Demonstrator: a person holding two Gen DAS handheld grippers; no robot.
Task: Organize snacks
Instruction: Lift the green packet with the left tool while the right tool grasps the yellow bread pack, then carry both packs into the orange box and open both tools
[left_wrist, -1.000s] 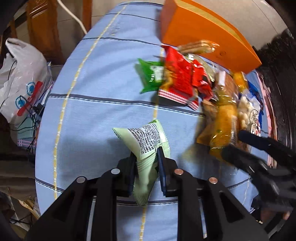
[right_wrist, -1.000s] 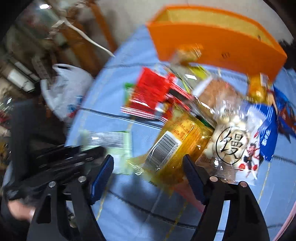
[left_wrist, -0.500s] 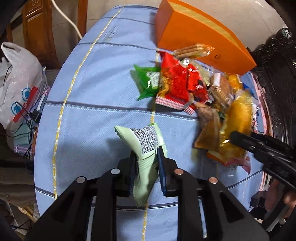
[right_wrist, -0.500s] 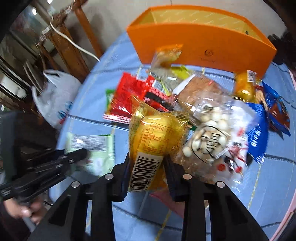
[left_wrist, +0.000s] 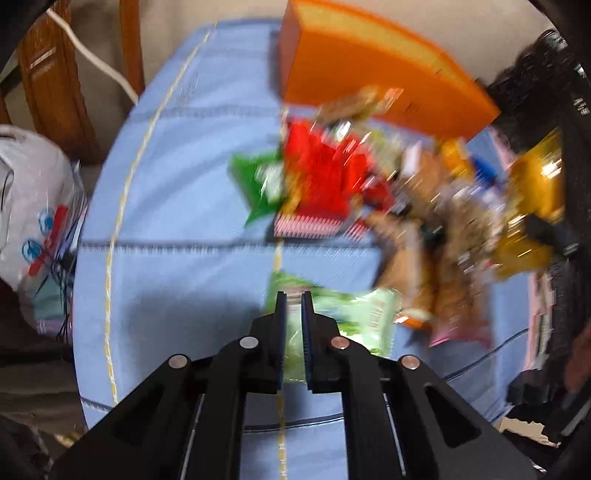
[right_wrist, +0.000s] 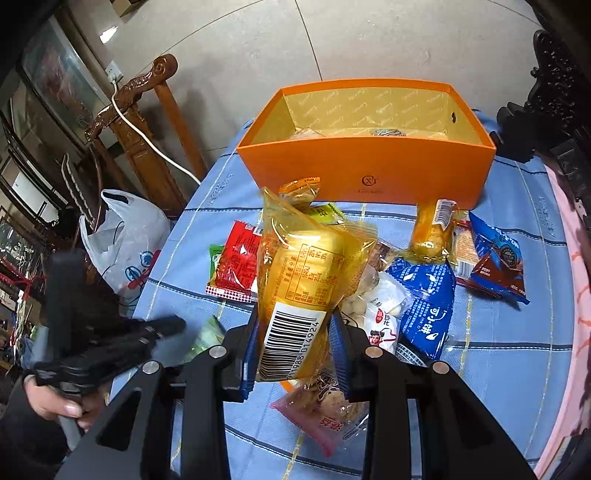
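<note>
My left gripper is shut on a pale green snack packet and holds it just above the blue tablecloth; this view is blurred. My right gripper is shut on a yellow cake packet with a barcode, lifted above the snack pile. The yellow packet also shows at the right edge of the left wrist view. An open orange box stands at the far side of the table, with a few items inside. The left gripper shows at the left of the right wrist view.
Loose snacks lie on the blue tablecloth: a red packet, a blue packet, a brown-blue packet, an orange roll, a pink packet. A white plastic bag and wooden chair stand left.
My right gripper closed on the yellow cake packet and lifted it above the pile. My left gripper, still holding the green packet, has swung so the packet now lies to the right.
</note>
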